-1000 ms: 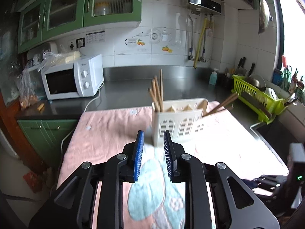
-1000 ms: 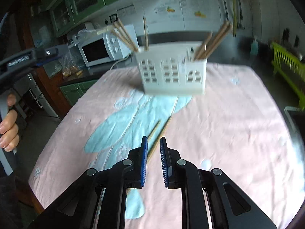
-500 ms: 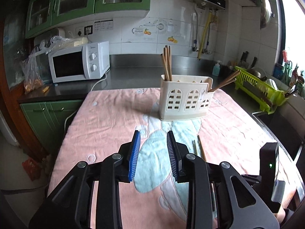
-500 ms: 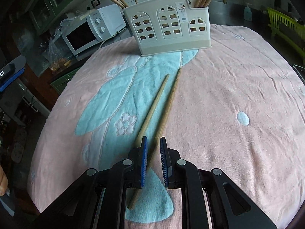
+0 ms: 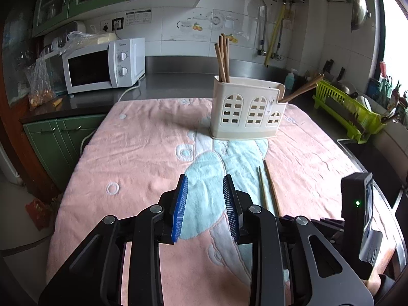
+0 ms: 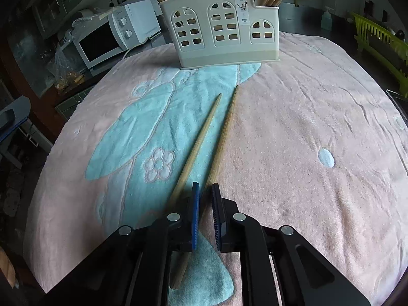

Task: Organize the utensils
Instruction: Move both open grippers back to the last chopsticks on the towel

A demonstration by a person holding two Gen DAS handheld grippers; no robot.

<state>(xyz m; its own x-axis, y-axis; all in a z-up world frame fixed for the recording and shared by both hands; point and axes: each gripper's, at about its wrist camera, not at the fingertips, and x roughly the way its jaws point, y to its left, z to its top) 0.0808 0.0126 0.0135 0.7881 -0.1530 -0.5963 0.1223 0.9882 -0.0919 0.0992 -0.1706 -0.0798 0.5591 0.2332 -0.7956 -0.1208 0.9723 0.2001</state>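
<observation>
Two wooden chopsticks lie side by side on the pink and teal towel, the left chopstick (image 6: 201, 135) and the right chopstick (image 6: 224, 132); both show in the left wrist view (image 5: 267, 186). A cream utensil holder (image 6: 224, 28) with several chopsticks stands at the towel's far side (image 5: 246, 111). My right gripper (image 6: 205, 191) is low over the towel, its jaws a narrow gap apart around the near part of the right chopstick. My left gripper (image 5: 205, 193) is open and empty, above the towel to the left of the chopsticks.
A white microwave (image 5: 102, 66) stands on the counter at the back left. A green dish rack (image 5: 349, 107) sits at the right by the sink. The towel (image 6: 306, 127) covers the table top; its edges fall away at left and right.
My right gripper has dropped down and forward to the near ends of the chopsticks. My left gripper has pulled back from the holder and opened wider.
</observation>
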